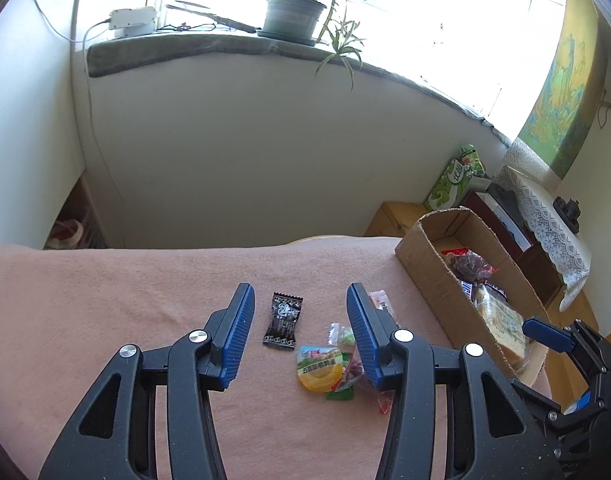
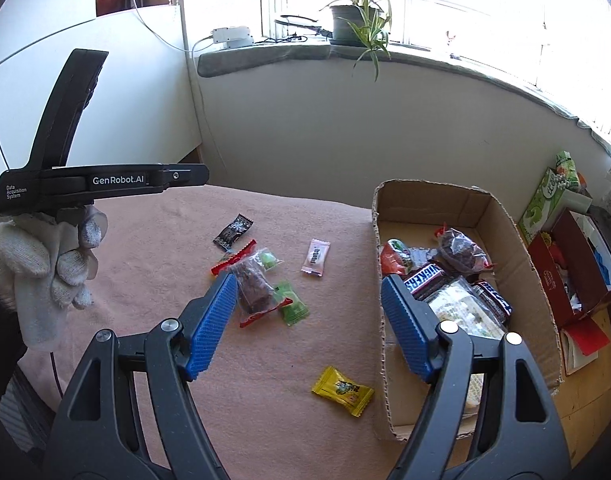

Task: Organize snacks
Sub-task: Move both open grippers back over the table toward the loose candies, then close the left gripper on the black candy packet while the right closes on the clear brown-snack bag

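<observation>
Loose snacks lie on a pink cloth. In the left wrist view my left gripper is open over them, with a black candy packet and a yellow jelly cup between its fingers. A pink sachet lies beside the right finger. The cardboard box at the right holds several snacks, among them a Snickers bar. My right gripper is open and empty, above the box's left wall. A yellow candy lies below it, a red-edged dark snack bag by its left finger.
A gloved hand holds the left gripper's handle at the left of the right wrist view. A green tissue box and a red box stand right of the cardboard box. A windowsill with a potted plant is behind.
</observation>
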